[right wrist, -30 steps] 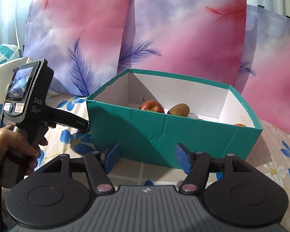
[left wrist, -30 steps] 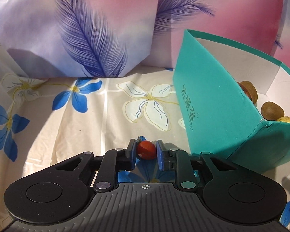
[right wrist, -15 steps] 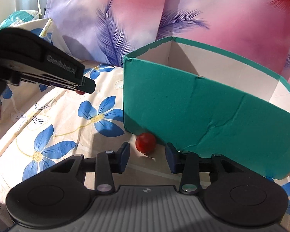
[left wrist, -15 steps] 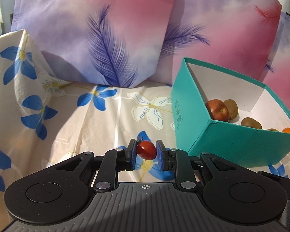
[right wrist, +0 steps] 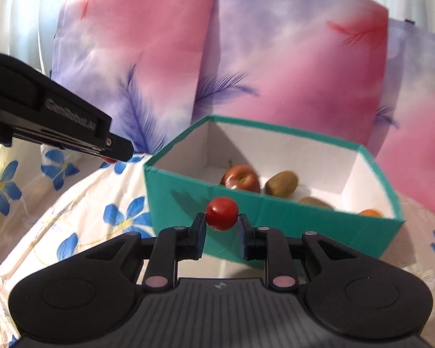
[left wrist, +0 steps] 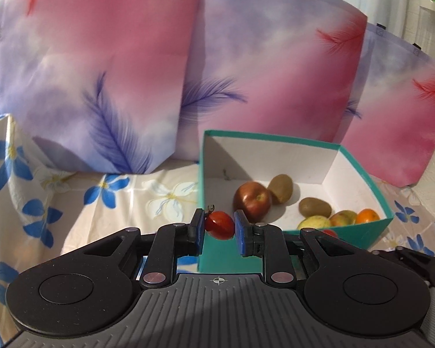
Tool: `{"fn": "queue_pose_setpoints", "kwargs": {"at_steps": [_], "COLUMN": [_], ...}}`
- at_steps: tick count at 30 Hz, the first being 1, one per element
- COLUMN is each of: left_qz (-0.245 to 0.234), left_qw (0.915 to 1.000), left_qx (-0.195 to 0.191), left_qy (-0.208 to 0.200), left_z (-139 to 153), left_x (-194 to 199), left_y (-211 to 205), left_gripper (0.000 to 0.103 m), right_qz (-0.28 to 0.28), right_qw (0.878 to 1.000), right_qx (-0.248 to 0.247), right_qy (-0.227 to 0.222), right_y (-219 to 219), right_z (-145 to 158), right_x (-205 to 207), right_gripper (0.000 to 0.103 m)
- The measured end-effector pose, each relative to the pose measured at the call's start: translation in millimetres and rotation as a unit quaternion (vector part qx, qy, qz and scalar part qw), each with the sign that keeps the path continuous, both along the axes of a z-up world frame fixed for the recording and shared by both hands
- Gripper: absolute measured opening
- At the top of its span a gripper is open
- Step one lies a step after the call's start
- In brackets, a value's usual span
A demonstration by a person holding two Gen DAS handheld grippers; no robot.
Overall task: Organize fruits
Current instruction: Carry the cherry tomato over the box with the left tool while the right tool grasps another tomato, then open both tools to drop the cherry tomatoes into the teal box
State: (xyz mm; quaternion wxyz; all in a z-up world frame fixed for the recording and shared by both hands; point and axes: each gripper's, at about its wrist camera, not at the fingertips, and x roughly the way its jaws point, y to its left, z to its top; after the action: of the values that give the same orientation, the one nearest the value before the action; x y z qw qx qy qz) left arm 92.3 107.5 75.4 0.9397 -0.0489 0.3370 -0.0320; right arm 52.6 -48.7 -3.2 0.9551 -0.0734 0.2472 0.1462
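Gripping one cherry tomato [left wrist: 219,228] each, left gripper [left wrist: 219,229] and right gripper [right wrist: 221,224], open earlier, have risen; teal box [right wrist: 275,211] lies directly ahead for release.

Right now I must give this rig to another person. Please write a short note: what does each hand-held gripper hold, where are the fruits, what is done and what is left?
Left hand-held gripper: shut on a small red tomato, raised near the left wall of the teal box.
Right hand-held gripper: shut on a second red tomato, raised in front of the box's near wall.
Done: an apple, kiwis, an orange and other fruit already lie in the box.
Left: carry both tomatoes over the rim and release them inside. No other loose fruit is visible on the flowered cloth.
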Motion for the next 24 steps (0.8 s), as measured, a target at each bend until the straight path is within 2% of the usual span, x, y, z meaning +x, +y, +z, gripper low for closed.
{"fn": "queue_pose_setpoints", "kwargs": {"at_steps": [4,7,11,15,18,20,21,24], "left_qz": [-0.015,-0.018,-0.02,-0.016,-0.011,-0.005,-0.005,-0.01], "left_qw": [0.9996,0.9992,0.9981,0.9965,0.9966,0.9967,0.9965,0.9965], "left_qx": [0.02,0.034,0.053,0.069,0.068,0.07,0.073,0.071], "left_qy": [-0.009,0.005,0.025,0.044,0.046,0.041,0.042,0.042], "left_z": [6,-3,-20,-36,-39,-38,-38,-35], "left_x": [34,59,79,91,92,92,92,88], "left_y": [-38,-58,-75,-81,-78,-78,-78,-79], "left_gripper": [0.025,0.025,0.028,0.031,0.044,0.071,0.076,0.081], "right_qz": [-0.058,-0.092,-0.113,-0.124,-0.127,-0.127,-0.127,-0.125], "right_qw": [0.998,0.995,0.992,0.992,0.992,0.992,0.992,0.992], "right_qx": [0.005,0.002,-0.003,0.005,0.002,0.0,0.001,0.0], "right_qy": [-0.033,-0.049,-0.051,-0.029,-0.019,-0.007,-0.001,0.023], "right_y": [-28,-43,-56,-63,-64,-65,-65,-64], "right_z": [33,45,47,39,33,28,25,19], "right_x": [5,14,23,42,52,61,65,76], "right_gripper": [0.023,0.022,0.022,0.022,0.023,0.023,0.023,0.023]}}
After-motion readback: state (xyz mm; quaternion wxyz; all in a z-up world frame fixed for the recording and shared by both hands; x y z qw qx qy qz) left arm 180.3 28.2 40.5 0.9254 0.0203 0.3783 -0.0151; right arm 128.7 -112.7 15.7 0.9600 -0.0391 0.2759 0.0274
